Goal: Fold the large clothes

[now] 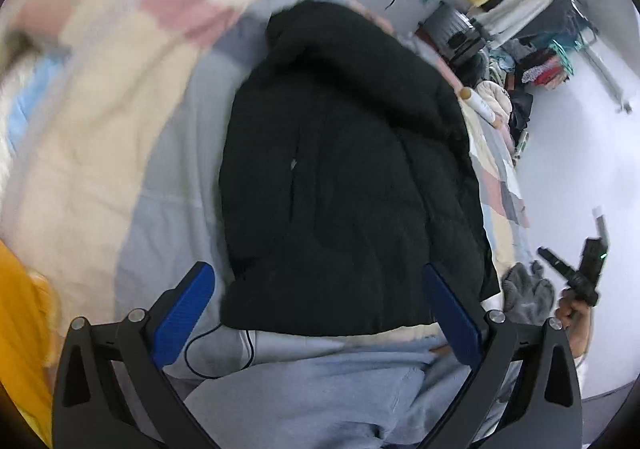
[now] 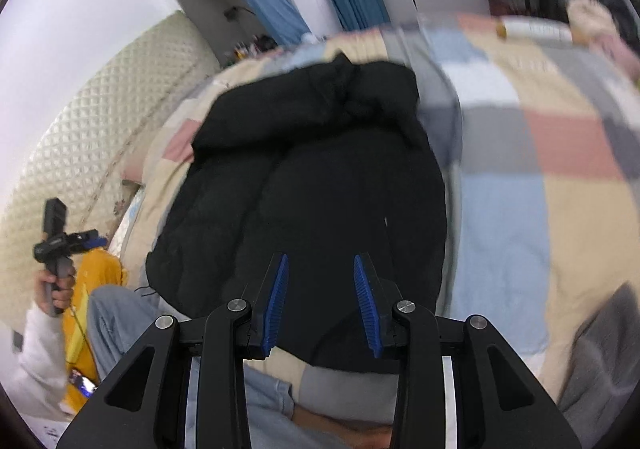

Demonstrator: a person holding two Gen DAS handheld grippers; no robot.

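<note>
Between the blue pads: nothing is gripped on either side; both grippers hang above the near hem of the jacket.
Left gripper (image 1: 318, 305): jaws wide apart, pads spanning most of the jacket's near edge, no cloth between them that they press on.
Right gripper (image 2: 320, 305): jaws partly apart, a narrow gap, black fabric seen through the gap but not pinched.
Jacket (image 1: 344, 169): black, padded, lying flat on the bed, collar end away from the person, hem at the bed's near edge.
Quilt (image 2: 540, 153): patchwork of cream, pale blue, grey and pink squares, spread under the jacket.
Cable (image 1: 224, 353): thin, black, looping out from under the jacket's near left corner.
Legs (image 1: 320, 389): pale blue trousers, just below the hem.
Headboard (image 2: 100, 121): cream, quilted, left of the bed in the right wrist view.
Clothes rack (image 1: 532, 29): beyond the bed, blurred.
</note>
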